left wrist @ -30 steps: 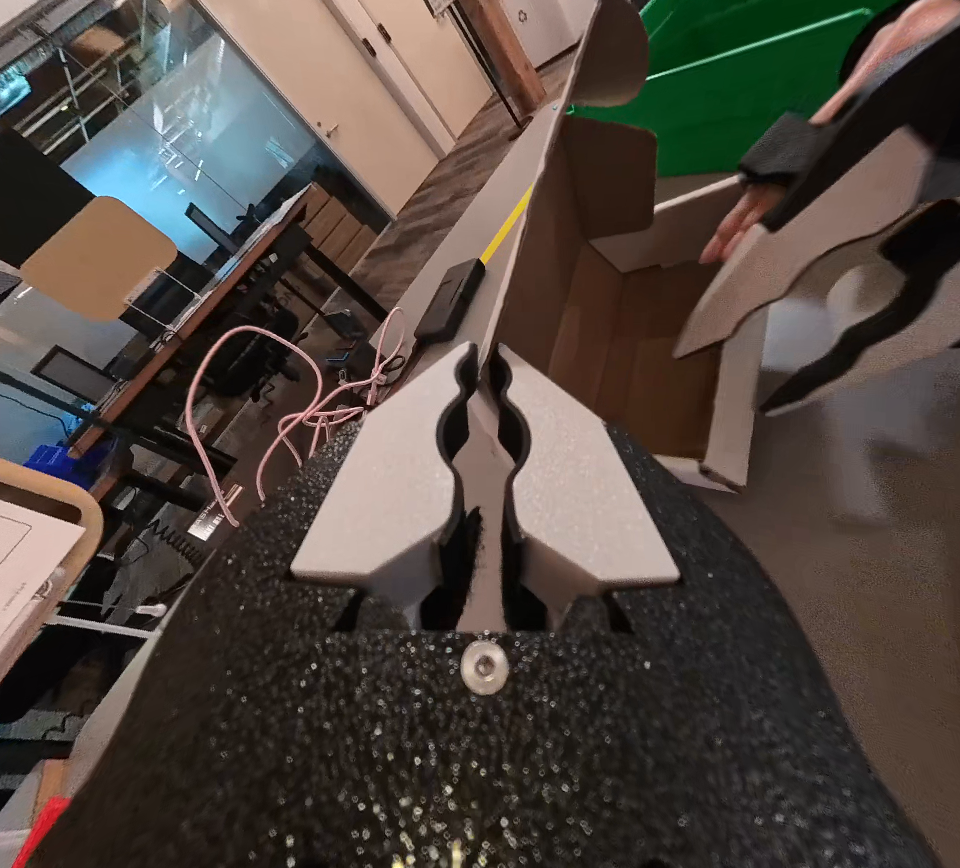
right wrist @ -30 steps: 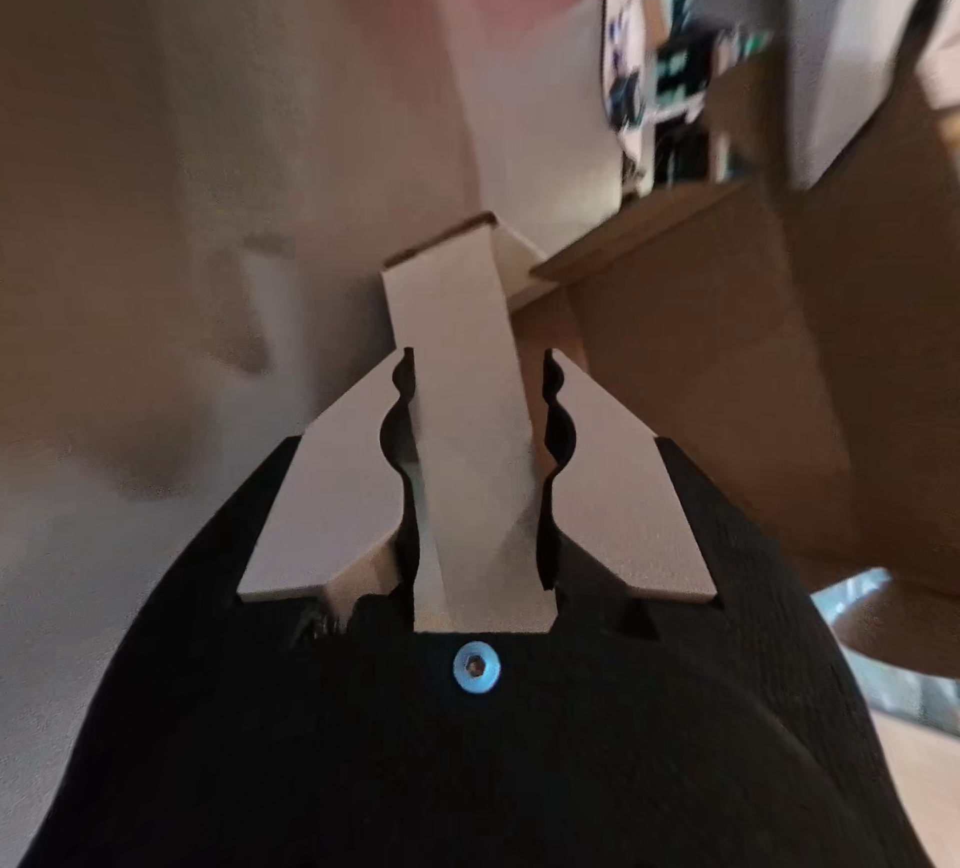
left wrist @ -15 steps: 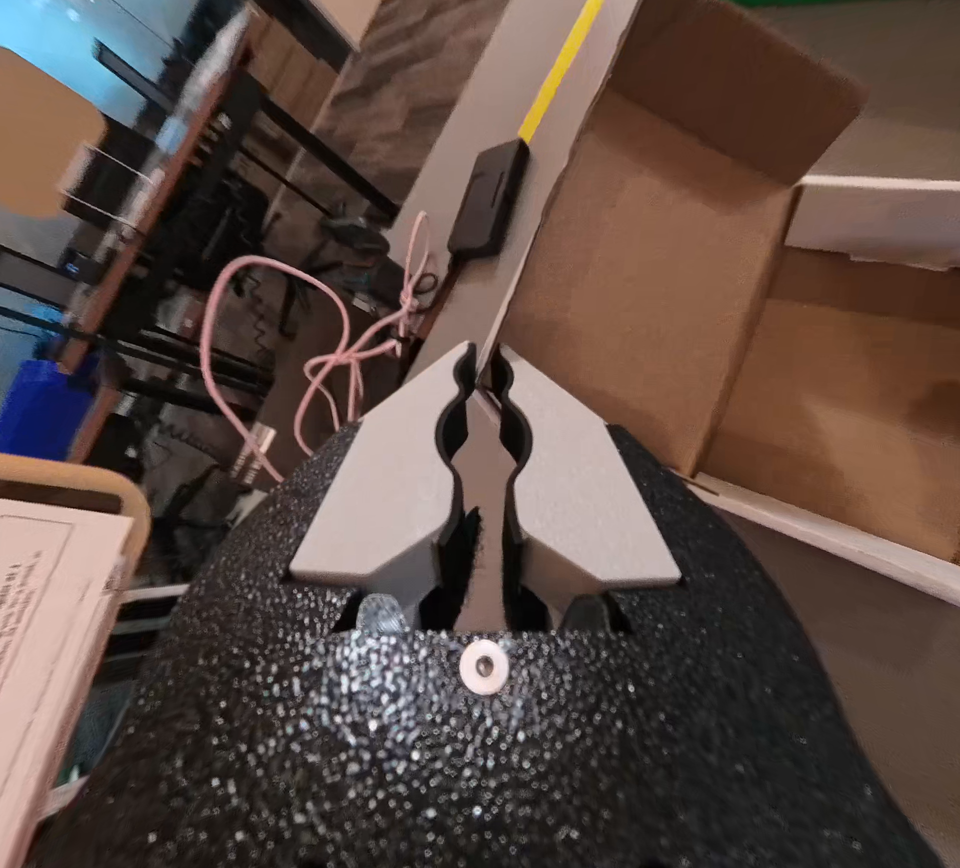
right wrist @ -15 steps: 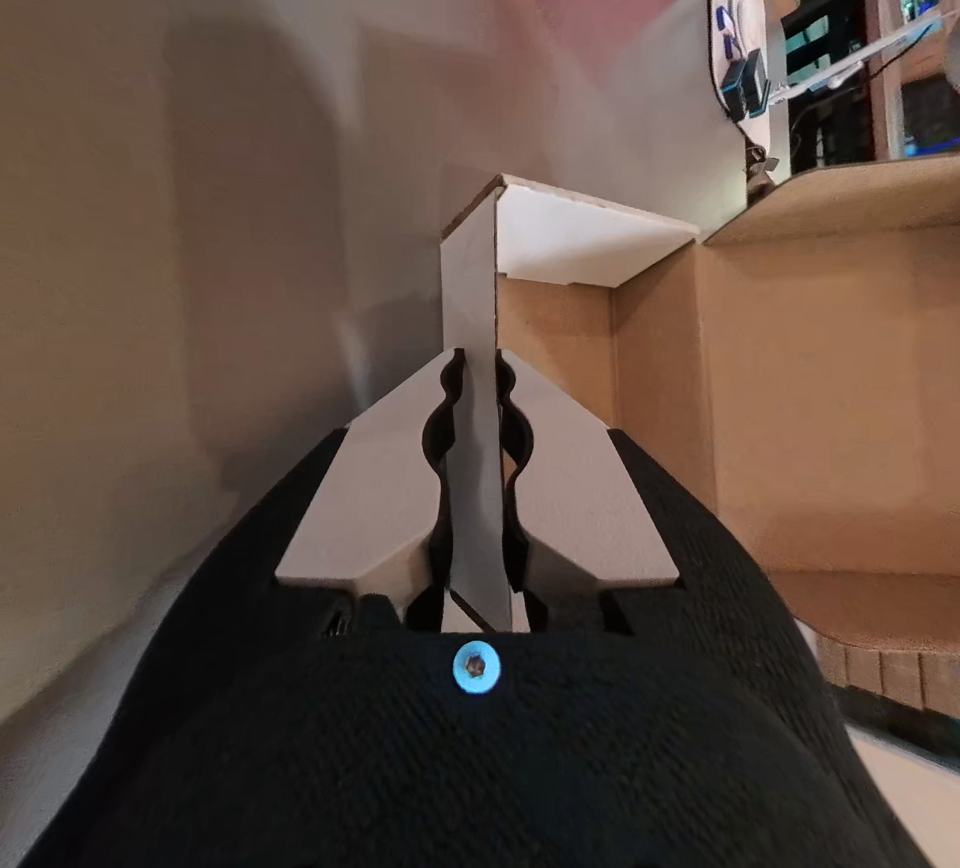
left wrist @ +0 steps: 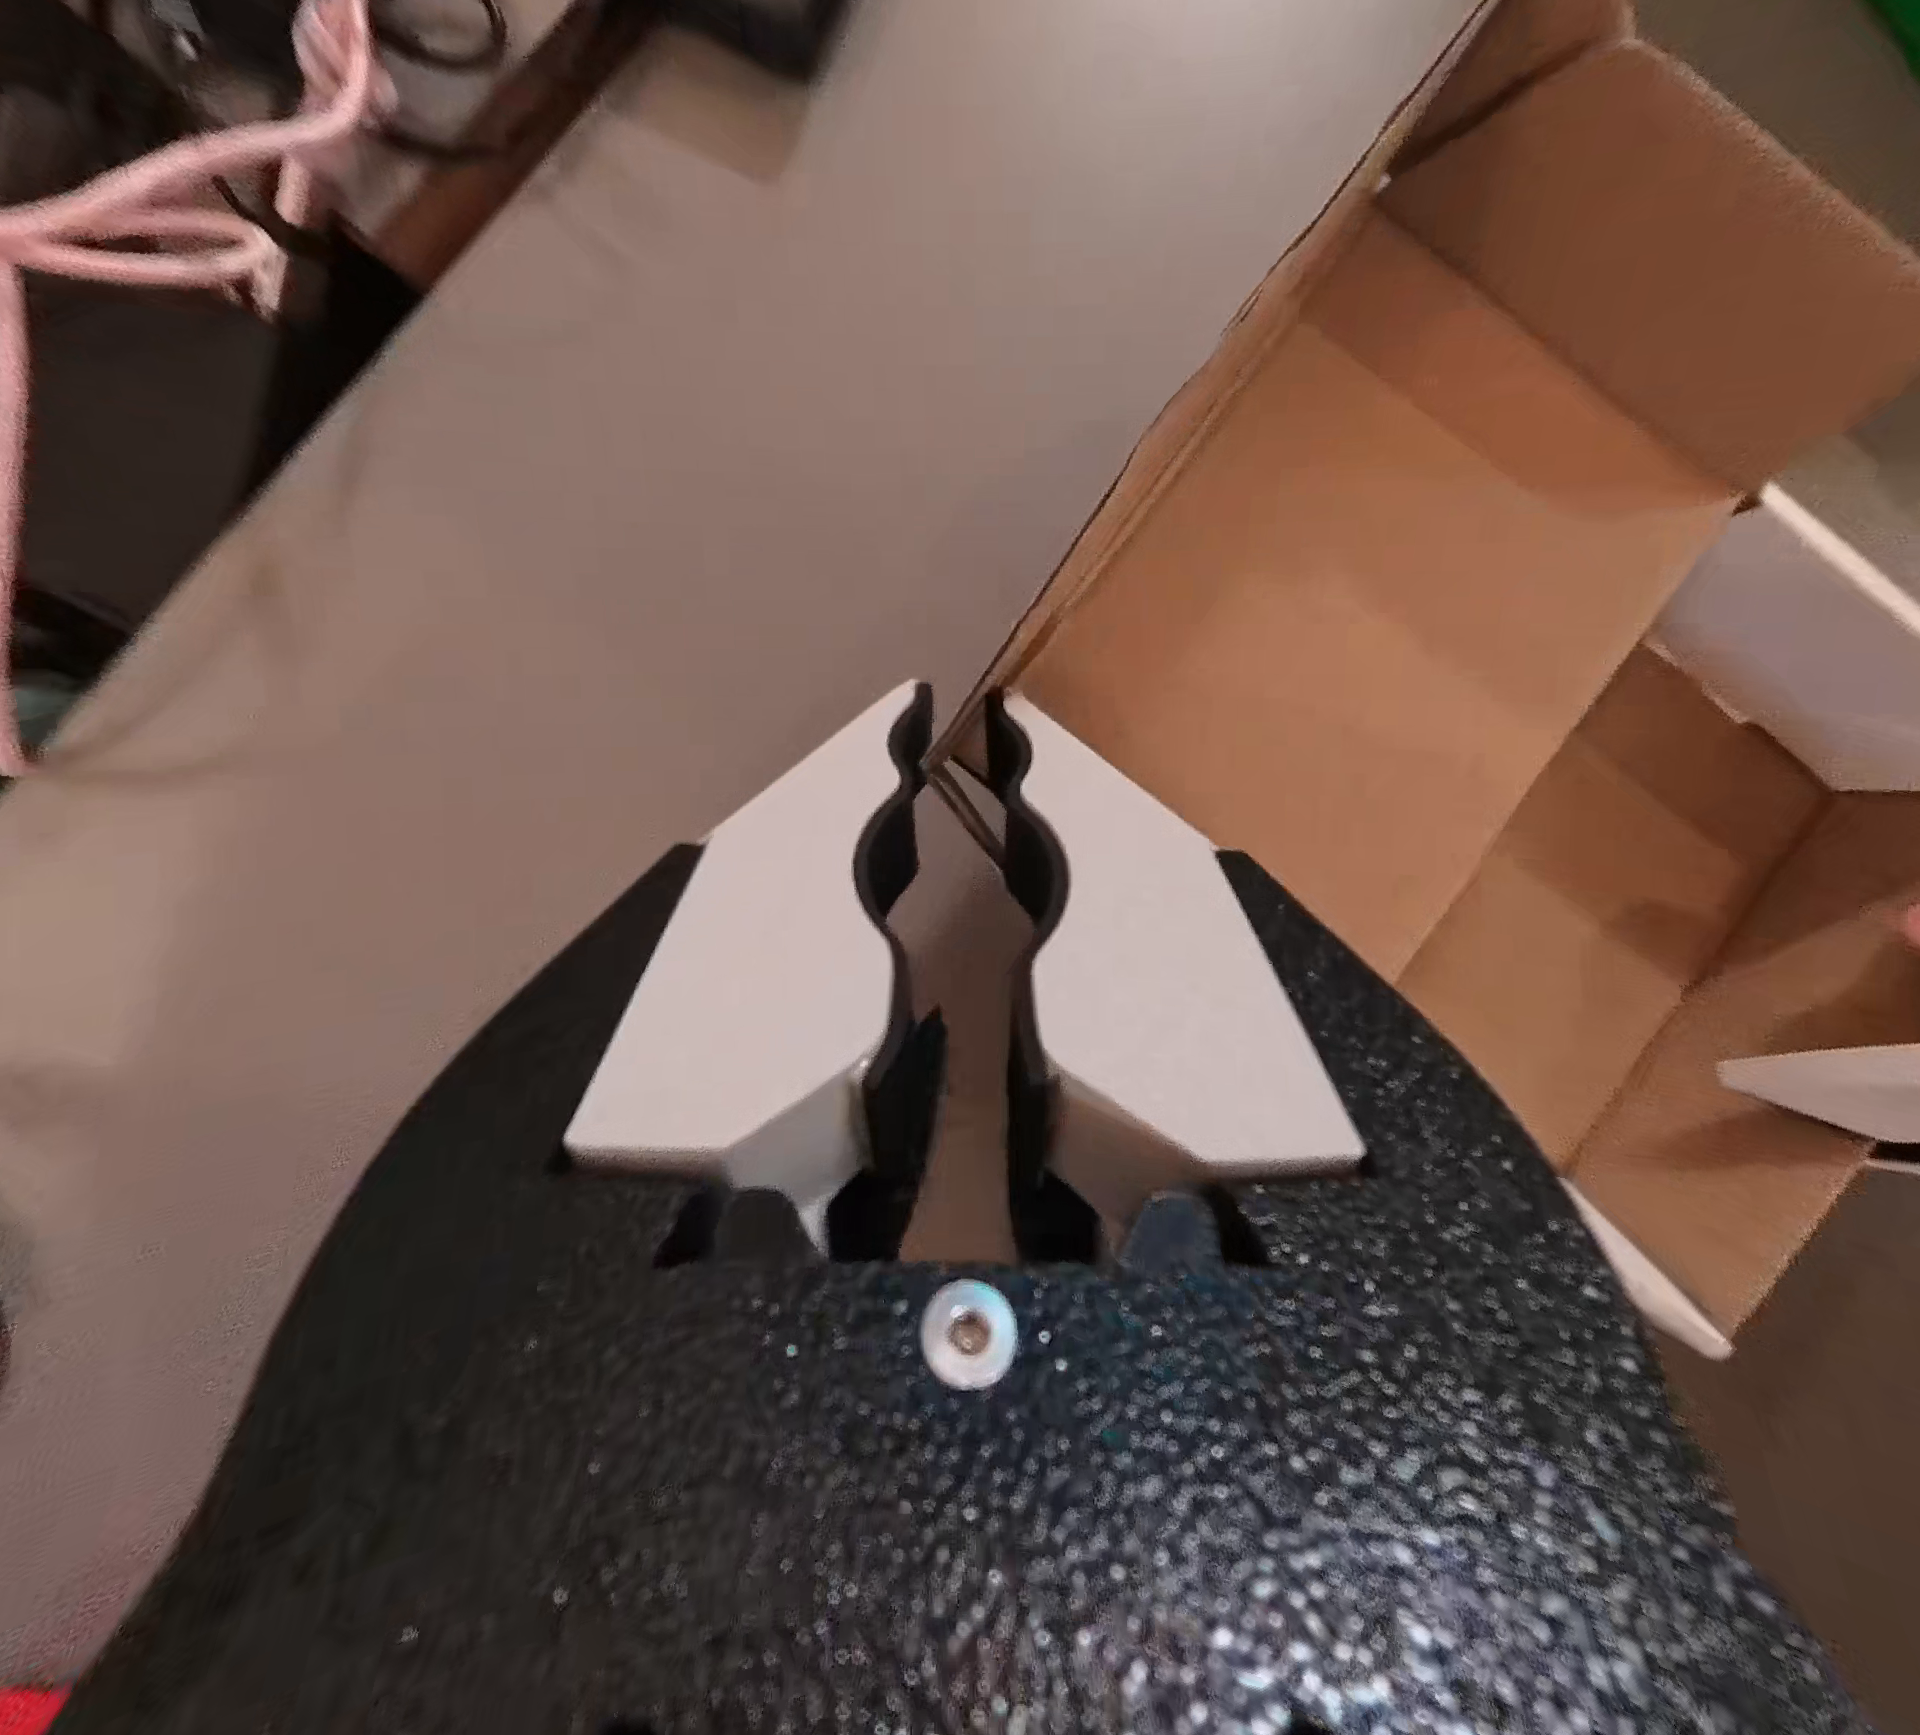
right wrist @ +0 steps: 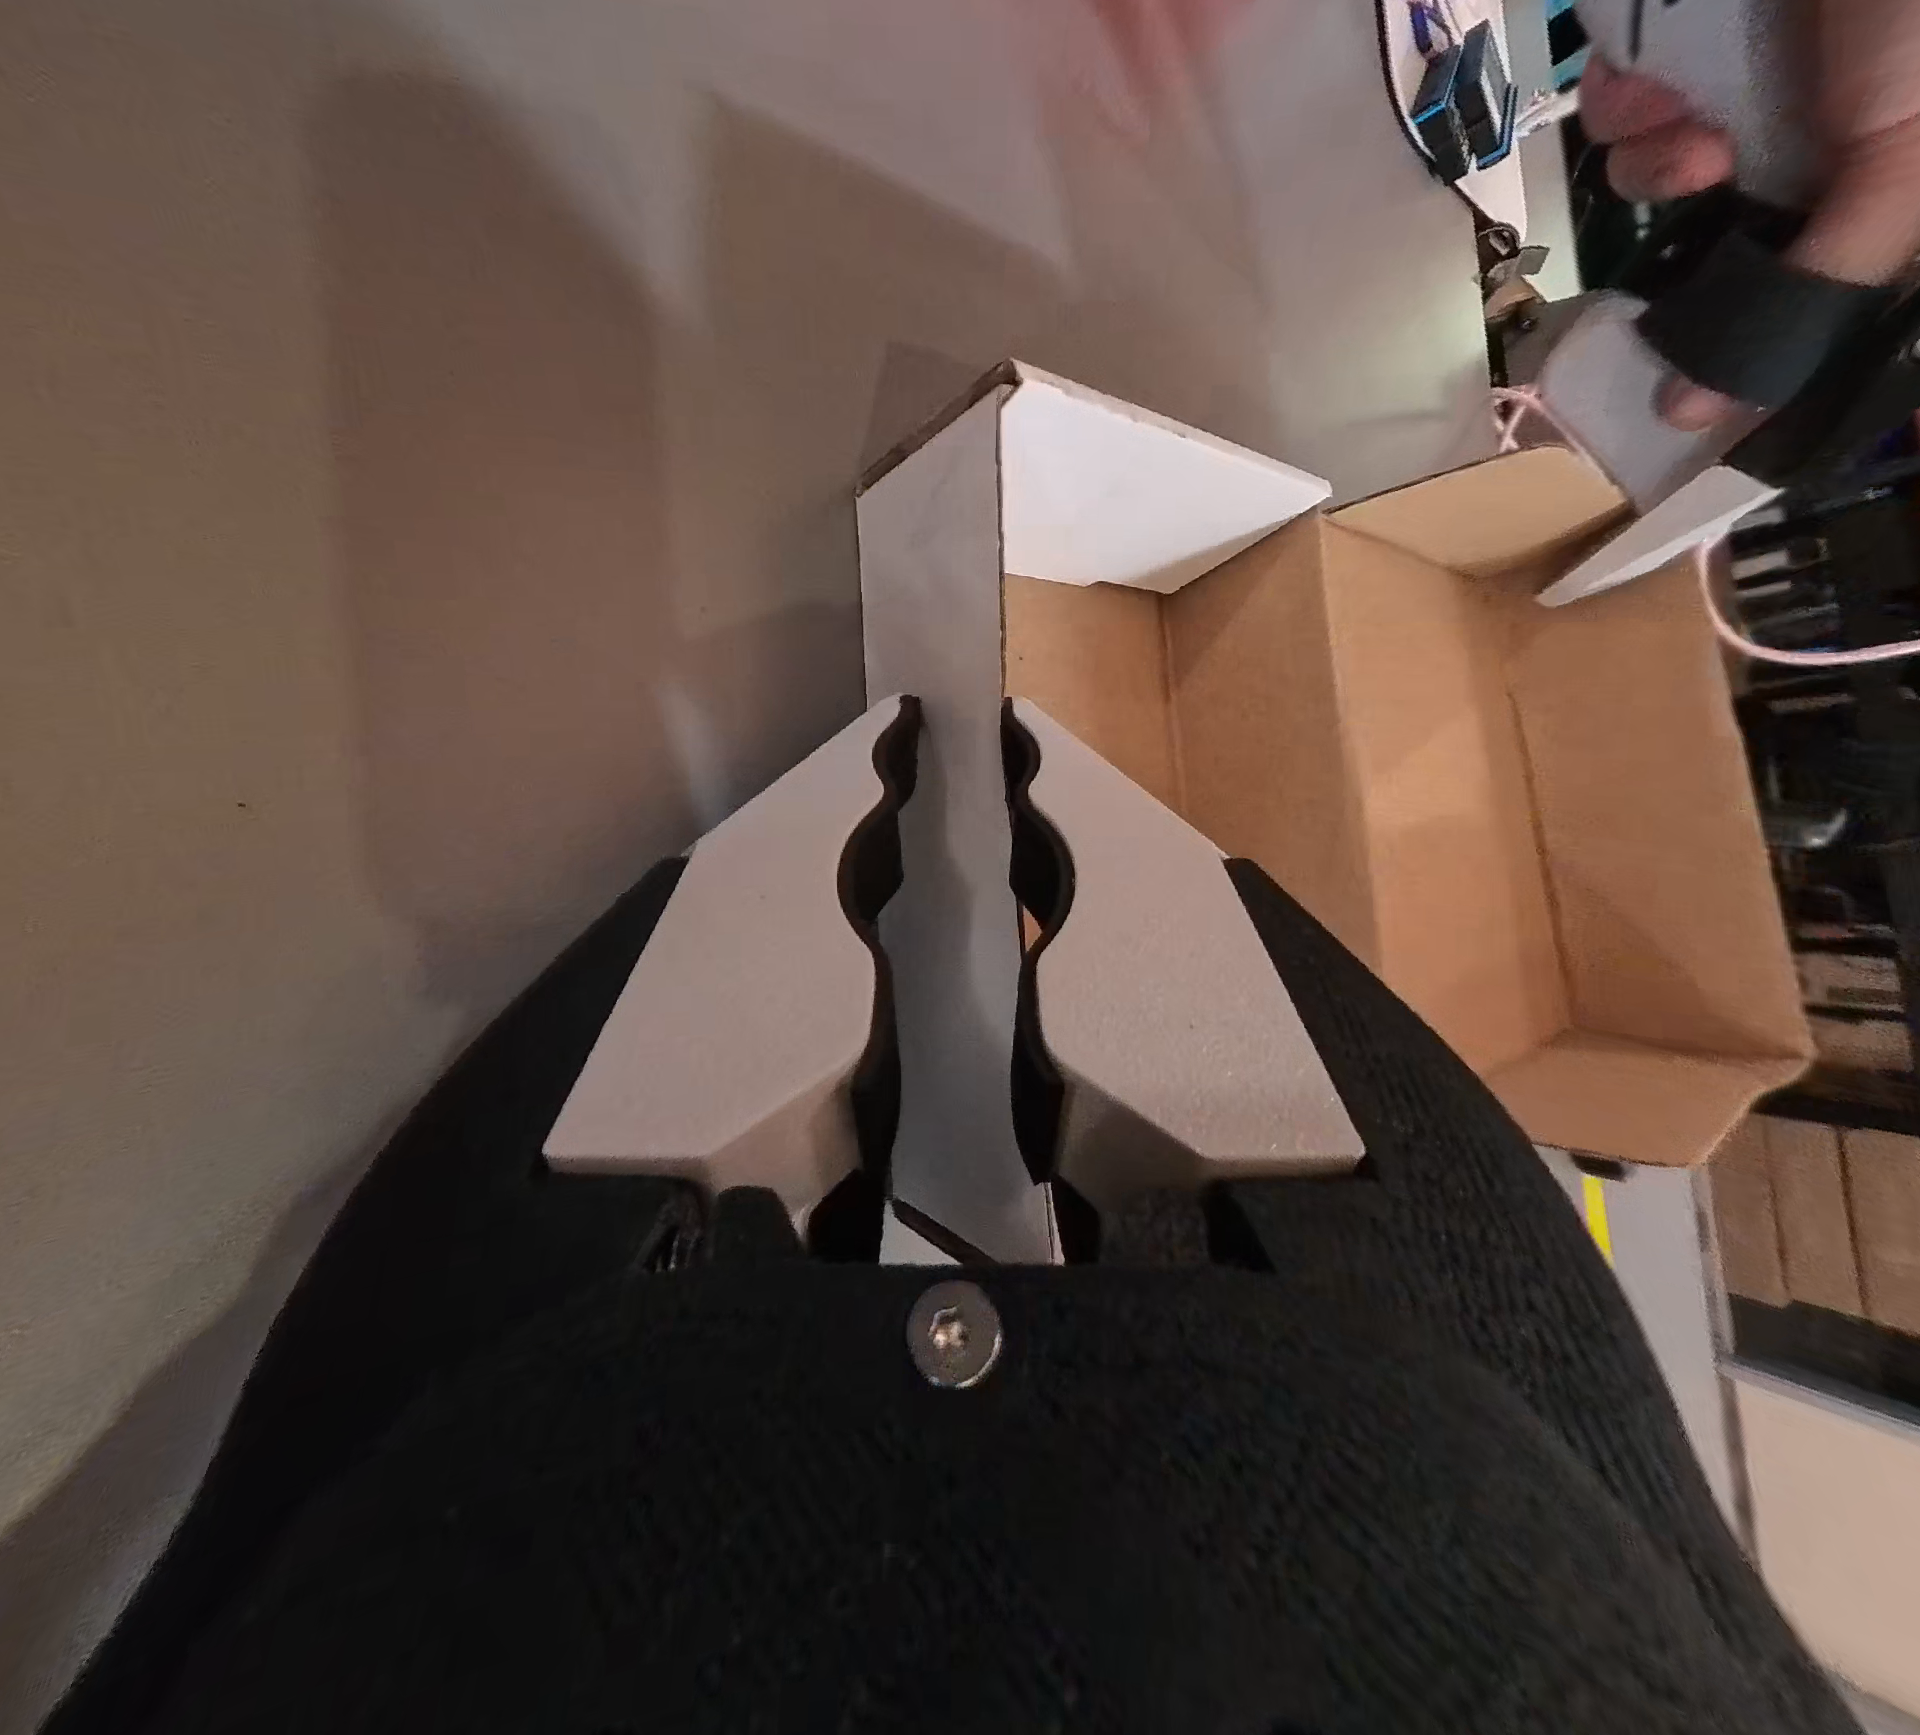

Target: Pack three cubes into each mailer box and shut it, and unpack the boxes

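The left gripper point(left wrist: 956, 719) points down at a slant over the grey surface point(left wrist: 623, 459), its jaws closed on the thin edge of a cardboard flap of the open mailer box point(left wrist: 1455, 563). In the right wrist view a hand point(right wrist: 1829, 85) wraps that gripper's handle at the box's far side. The box lies on the surface with its brown inside point(right wrist: 1455, 802) showing and no cubes visible in it. The right gripper point(right wrist: 961, 714) reaches in level with the surface, its jaws pinching the box's white side wall point(right wrist: 935, 625), which stands upright between them. A pink cable point(left wrist: 208, 168) hangs past the surface's edge.
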A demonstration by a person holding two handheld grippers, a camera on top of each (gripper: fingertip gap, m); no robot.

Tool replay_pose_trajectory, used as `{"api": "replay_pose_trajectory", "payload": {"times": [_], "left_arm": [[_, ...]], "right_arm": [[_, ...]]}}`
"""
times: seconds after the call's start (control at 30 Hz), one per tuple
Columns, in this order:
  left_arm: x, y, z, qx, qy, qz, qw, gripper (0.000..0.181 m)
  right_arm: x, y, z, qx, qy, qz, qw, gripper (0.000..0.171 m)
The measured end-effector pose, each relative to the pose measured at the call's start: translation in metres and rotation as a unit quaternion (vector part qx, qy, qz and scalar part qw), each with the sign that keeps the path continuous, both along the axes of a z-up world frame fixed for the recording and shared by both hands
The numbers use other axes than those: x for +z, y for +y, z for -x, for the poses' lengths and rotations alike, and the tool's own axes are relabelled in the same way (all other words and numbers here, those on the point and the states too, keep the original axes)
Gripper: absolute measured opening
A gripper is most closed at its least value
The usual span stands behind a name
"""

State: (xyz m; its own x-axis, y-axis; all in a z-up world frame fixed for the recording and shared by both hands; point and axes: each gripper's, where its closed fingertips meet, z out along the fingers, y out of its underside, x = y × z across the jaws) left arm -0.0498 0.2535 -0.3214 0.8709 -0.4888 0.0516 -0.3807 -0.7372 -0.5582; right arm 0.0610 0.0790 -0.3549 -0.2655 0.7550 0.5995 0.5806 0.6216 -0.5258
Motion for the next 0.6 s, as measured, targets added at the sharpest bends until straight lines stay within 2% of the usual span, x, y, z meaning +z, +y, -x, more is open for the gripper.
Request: {"api": "replay_pose_trajectory", "payload": {"times": [0.03,0.13,0.2,0.37,0.43,0.53,0.6], "left_arm": [[-0.004,0.000,0.000,0.008,-0.011,0.014,1.000,0.009],[-0.012,0.002,0.001,0.027,-0.039,0.039,0.998,0.010],[-0.010,0.006,-0.001,0.029,-0.053,0.023,0.998,0.012],[0.011,0.028,0.029,0.088,-0.003,-0.095,0.991,0.127],[0.029,0.025,0.035,0.081,0.003,-0.145,0.986,0.149],[0.059,0.009,0.043,0.069,0.024,-0.221,0.973,0.154],[0.078,-0.010,0.043,0.063,0.030,-0.263,0.962,0.150]], "right_arm": [[0.000,0.000,0.000,-0.001,0.001,0.004,1.000,0.013],[0.000,0.000,0.000,-0.005,0.000,0.016,1.000,0.013],[0.000,-0.001,-0.001,-0.009,-0.002,0.026,1.000,0.013],[0.000,-0.001,-0.002,-0.019,-0.003,0.050,0.999,0.012],[0.000,-0.001,-0.003,-0.020,-0.006,0.054,0.998,0.012],[0.000,0.000,-0.004,-0.025,-0.007,0.061,0.998,0.013],[0.000,0.002,-0.004,-0.029,-0.003,0.058,0.998,0.015]]}}
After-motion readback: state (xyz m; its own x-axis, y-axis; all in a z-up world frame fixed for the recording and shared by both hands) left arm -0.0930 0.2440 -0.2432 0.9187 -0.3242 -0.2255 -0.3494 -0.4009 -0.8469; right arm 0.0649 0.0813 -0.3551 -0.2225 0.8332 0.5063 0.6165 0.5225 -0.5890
